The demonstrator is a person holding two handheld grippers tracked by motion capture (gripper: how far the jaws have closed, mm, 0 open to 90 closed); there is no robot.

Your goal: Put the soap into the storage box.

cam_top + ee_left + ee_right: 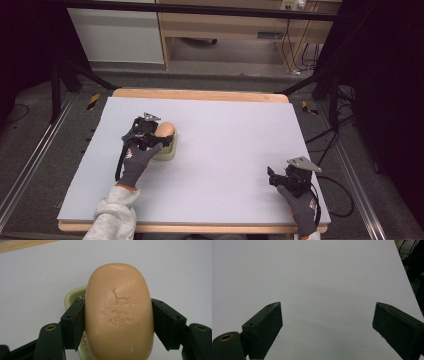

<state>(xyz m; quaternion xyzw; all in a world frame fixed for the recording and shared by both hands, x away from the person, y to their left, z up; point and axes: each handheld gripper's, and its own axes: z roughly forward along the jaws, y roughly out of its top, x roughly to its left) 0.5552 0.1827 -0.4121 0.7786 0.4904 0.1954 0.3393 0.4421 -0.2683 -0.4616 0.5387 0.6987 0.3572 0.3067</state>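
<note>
Left gripper clamped on soap bar above dish, right gripper apart near table edge

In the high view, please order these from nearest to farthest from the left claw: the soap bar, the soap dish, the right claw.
1. Peach oval soap bar: held between the left claw's jaws.
2. Pale green soap dish: directly beneath the soap.
3. Right claw: far across the table, near its right edge.

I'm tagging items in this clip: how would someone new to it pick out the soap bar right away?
Start from the pale grey table and go to its left half, where the gloved left hand holds the left claw. The soap bar is clamped there, above a pale green soap dish. It is a smooth peach-tan oval with a stamped, chipped mark on its face.
</note>
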